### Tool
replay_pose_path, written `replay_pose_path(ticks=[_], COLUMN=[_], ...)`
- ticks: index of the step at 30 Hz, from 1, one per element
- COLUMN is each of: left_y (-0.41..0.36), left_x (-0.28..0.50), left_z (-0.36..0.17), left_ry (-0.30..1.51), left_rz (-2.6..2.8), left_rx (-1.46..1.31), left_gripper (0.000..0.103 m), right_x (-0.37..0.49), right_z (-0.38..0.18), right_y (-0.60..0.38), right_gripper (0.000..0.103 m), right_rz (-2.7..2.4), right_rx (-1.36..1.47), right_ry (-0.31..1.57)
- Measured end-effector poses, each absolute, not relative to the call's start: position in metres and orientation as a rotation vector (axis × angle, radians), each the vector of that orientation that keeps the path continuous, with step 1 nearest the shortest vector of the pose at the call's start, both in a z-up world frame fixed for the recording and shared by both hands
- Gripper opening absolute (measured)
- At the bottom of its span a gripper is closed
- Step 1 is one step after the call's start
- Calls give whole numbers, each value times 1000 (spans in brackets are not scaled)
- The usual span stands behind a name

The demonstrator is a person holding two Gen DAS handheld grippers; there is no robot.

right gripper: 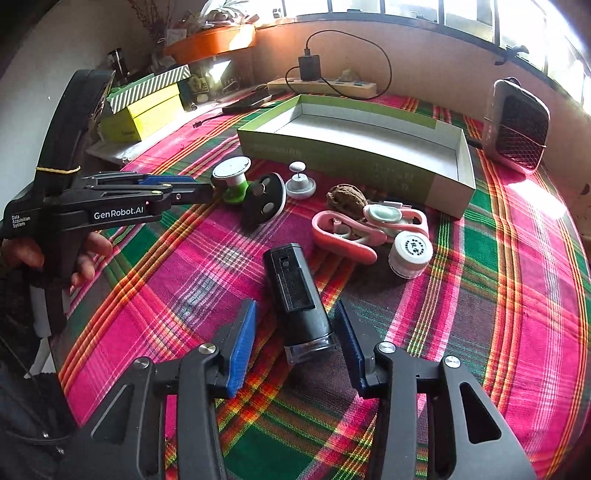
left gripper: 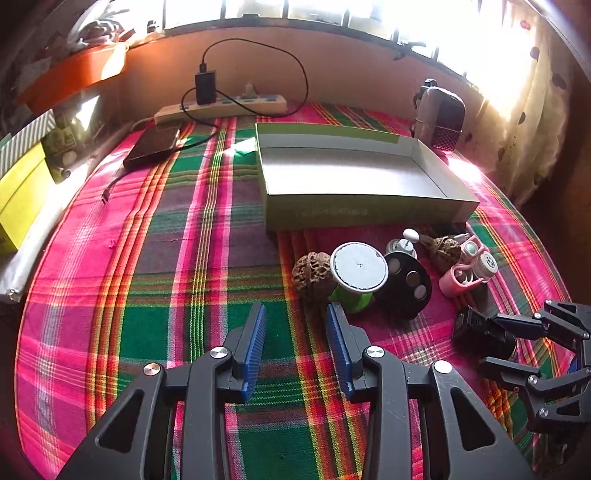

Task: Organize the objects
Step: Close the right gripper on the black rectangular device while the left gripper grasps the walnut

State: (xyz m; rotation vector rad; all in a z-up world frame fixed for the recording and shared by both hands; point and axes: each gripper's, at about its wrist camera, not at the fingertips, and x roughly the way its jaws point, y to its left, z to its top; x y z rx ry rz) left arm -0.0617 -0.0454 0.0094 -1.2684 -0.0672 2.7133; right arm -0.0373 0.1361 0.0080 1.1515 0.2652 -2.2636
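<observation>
Right gripper (right gripper: pixel 295 347) straddles the black device (right gripper: pixel 297 295), jaws apart, not yet pinching; next: clamp, lift into box (right gripper: pixel 448 192); left gripper (left gripper: pixel 295 347) gapes empty

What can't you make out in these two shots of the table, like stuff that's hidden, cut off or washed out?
- Window, left wrist view: blown out by sunlight, nothing outside reads.
- Print on the green box, right wrist view: too faint to read.
- Second walnut, right wrist view: partly hidden behind the pink clip.
- Right gripper, left wrist view: cut off by the frame edge.
- Black device, right wrist view: whether the pads touch it is unclear.
</observation>
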Motion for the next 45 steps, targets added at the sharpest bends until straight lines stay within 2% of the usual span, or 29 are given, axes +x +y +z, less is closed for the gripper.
replay_pose_path(ticks=[5,6,9,35,37,39,45], left_y=[-45,-45,-46,-38,-39,-41,-44], left_x=[-70,-72,-77,-106,-105,-106,-108], left_z=[12,12,11,5,5,5,5], left_ry=[-38,-38,-41,2,1,-12,-24], left_rz=[2697,2695,2686,2694,2696,2707,2712], left_rx=[-1248,-1246,-1248,-1292,-1291,-1299,-1303], left_gripper=[34,35,36,36,35,29,29], right_x=[-43,-44,-48,-56,-56,-57,-58], right_z=[7,7,7,6,6,6,6], right_y=[128,127,128,131,130,130,129], right_gripper=[43,36,29,29,29,29,29], right_rz=[-2278,-2290,-2305,-2349,-2349,-2348,-2350], right_rx=[1151,1150,1154,1157,1156,1157,1158], right_ry=[288,302,291,249,256,260,269])
